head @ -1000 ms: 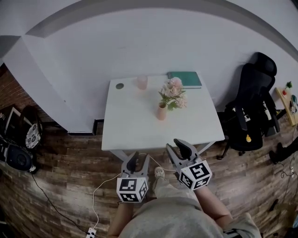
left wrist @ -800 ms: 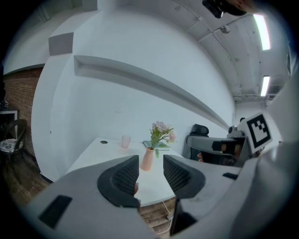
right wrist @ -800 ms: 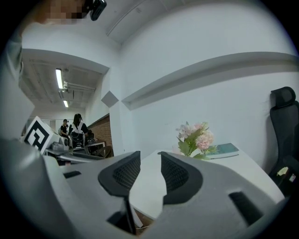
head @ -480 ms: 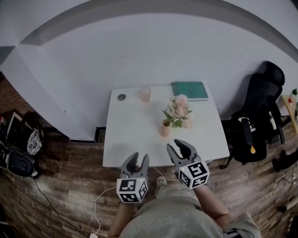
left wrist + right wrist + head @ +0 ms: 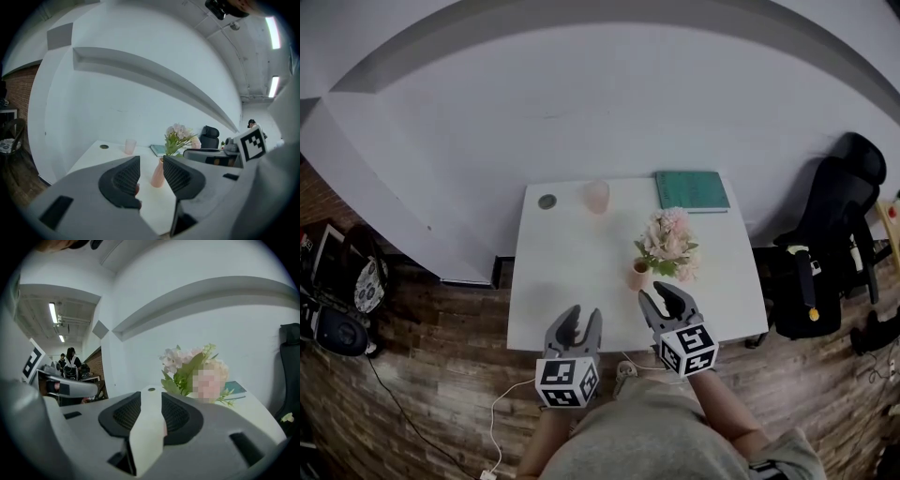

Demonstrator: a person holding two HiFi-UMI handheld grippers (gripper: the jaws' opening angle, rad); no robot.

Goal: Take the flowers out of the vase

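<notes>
White table [image 5: 562, 272] fills the middle of the head view, and both grippers hang over its near edge. On it, the small pink vase [image 5: 638, 276] stands just ahead of the right gripper [image 5: 664, 302] and a bit to that gripper's left. The pink and white flowers [image 5: 668, 242] stick up out of the vase, right in front of this gripper. The left gripper [image 5: 583, 317] is beside the right one, and the vase is ahead of it and off to its right. A pink cup [image 5: 597, 196] and a green book [image 5: 692, 190] sit far ahead of both grippers, at the back of the table. In the left gripper view, the left gripper [image 5: 151, 164] has its two dark jaws apart, with nothing held. The vase [image 5: 157, 173] shows through the gap, farther ahead and not touching the jaws. The flowers [image 5: 178, 136] rise above the right-hand jaw, and the cup [image 5: 130, 146] is far ahead on the left. In the right gripper view, the right gripper [image 5: 151, 404] also has its jaws wide apart and holds nothing. Only the white table top shows in the gap. The flowers [image 5: 187, 369] stand close ahead, just above its right-hand jaw, and I cannot see the vase here.
</notes>
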